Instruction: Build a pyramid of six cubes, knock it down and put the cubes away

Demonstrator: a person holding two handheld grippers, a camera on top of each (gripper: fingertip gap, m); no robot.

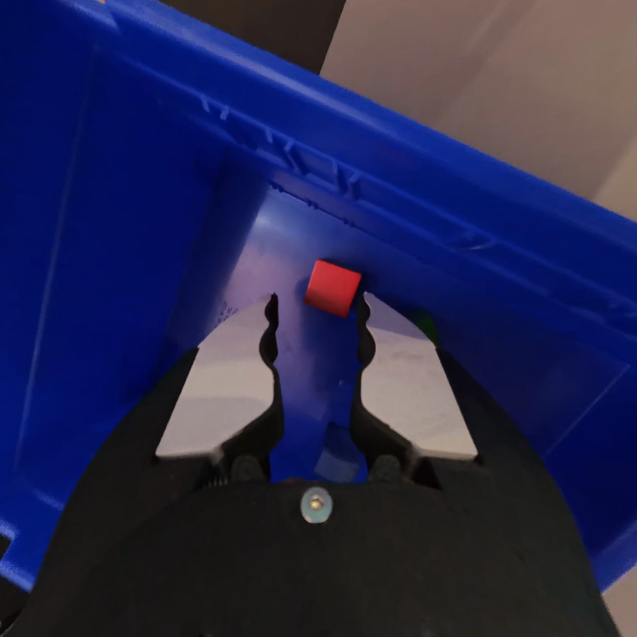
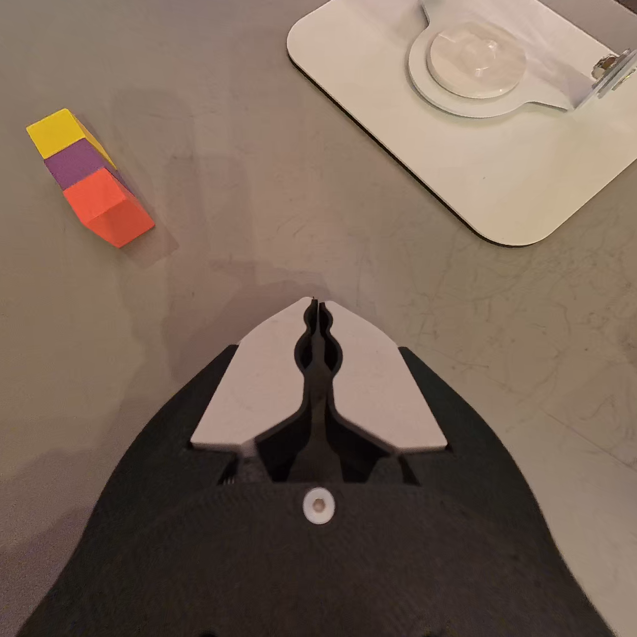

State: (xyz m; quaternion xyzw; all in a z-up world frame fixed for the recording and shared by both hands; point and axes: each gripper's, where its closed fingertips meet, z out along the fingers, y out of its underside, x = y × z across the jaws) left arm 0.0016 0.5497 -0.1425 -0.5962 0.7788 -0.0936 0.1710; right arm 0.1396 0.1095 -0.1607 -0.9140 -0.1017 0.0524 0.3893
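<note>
In the left wrist view my left gripper (image 1: 317, 296) is inside a blue bin (image 1: 138, 241) with its jaws open. A red cube (image 1: 332, 293) lies on the bin floor just beyond the fingertips, close to the right one. The left pad stands clear of it, so it is not held. A bit of a green cube (image 1: 427, 327) shows behind the right finger. In the right wrist view my right gripper (image 2: 317, 303) is shut on nothing above the grey table (image 2: 241, 172). A yellow cube (image 2: 55, 132), a purple cube (image 2: 77, 165) and an orange cube (image 2: 103, 206) lie touching in a row at the far left.
A white board (image 2: 448, 155) with rounded corners lies on the table at the upper right of the right wrist view. It carries a clear round dome (image 2: 477, 58) on a white holder. The bin's rim (image 1: 379, 144) and walls close in on the left gripper. The left gripper's tips are roughly 45 cm from the right gripper's.
</note>
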